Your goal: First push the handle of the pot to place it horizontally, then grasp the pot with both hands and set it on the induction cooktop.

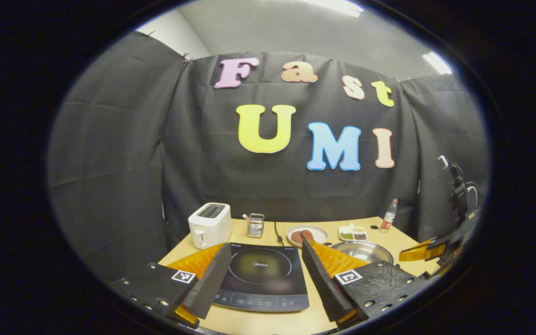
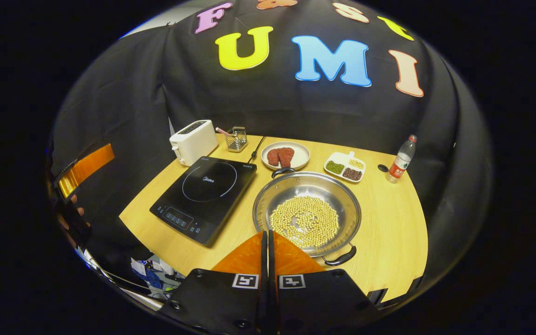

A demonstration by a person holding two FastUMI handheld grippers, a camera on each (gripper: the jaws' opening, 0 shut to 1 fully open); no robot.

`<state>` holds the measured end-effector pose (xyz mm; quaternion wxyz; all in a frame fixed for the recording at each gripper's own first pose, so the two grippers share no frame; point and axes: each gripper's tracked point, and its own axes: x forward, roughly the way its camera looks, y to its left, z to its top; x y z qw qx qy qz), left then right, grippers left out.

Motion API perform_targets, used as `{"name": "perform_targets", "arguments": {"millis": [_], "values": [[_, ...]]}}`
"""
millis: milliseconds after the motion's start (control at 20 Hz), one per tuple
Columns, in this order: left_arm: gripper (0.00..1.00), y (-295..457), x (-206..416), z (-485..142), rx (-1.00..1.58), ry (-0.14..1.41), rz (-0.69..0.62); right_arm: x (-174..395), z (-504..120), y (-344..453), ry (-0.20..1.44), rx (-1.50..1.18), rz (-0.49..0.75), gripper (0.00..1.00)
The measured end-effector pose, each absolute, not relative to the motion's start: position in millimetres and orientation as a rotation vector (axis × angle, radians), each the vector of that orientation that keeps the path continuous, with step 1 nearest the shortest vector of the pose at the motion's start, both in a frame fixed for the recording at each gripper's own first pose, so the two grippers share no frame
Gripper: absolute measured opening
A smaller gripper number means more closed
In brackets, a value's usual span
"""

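A steel pot of beans sits on the bench just right of the cooktop; its handles run near-to-far, unpushed; right gripper fingers pressed together, probably for nudging; left gripper fingers wide above the cooktop.

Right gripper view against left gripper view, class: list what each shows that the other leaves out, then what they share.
Right gripper view alone: the yellow beans inside the pot, both pot handles, and the shut right claw at close range. Left gripper view alone: the open left claw framing the cooktop, and a ceiling light. Shared: toaster, cooktop, plate of red patties, divided bean dish, bottle, wooden table.
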<state>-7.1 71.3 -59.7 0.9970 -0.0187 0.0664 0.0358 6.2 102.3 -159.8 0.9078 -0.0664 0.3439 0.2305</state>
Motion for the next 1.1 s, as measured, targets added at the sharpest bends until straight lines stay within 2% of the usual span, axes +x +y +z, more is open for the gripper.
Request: {"name": "perform_targets", "arguments": {"millis": [100,150,450,500,600,700,750,800,1100], "values": [[0.89,61.9,-1.2,-62.9,-0.035,0.14,0.063,2.8,-174.9,97.2,0.758,-0.138,0.491,0.02],[0.92,56.7,2.3,-64.4,-0.039,0.147,0.057,2.1,-181.7,92.6,0.777,-0.131,0.488,0.02],[0.92,27.8,18.5,-66.4,-0.021,0.181,0.043,6.1,-231.0,60.9,0.894,-0.117,0.471,0.02],[0.89,25.8,20.6,-66.7,-0.016,0.188,0.049,5.9,-239.1,57.5,0.916,-0.118,0.47,0.02],[0.92,20.2,24.8,-66.0,-0.018,0.197,0.056,4.4,-253.8,53.2,0.964,-0.116,0.486,0.02],[0.89,13.0,25.7,-69.7,-0.016,0.214,0.061,8.7,-266.0,48.2,0.99,-0.126,0.492,0.02],[0.92,11.5,27.0,-70.6,-0.007,0.223,0.069,12.3,-271.7,45.9,0.999,-0.137,0.495,0.02],[0.89,8.6,28.6,-68.1,0.001,0.222,0.074,13.5,-276.4,45.2,1.009,-0.142,0.497,0.02],[0.92,-14.0,36.3,-64.2,0.013,0.229,0.093,30.6,-295.7,45.3,1.051,-0.155,0.527,0.02]]}}
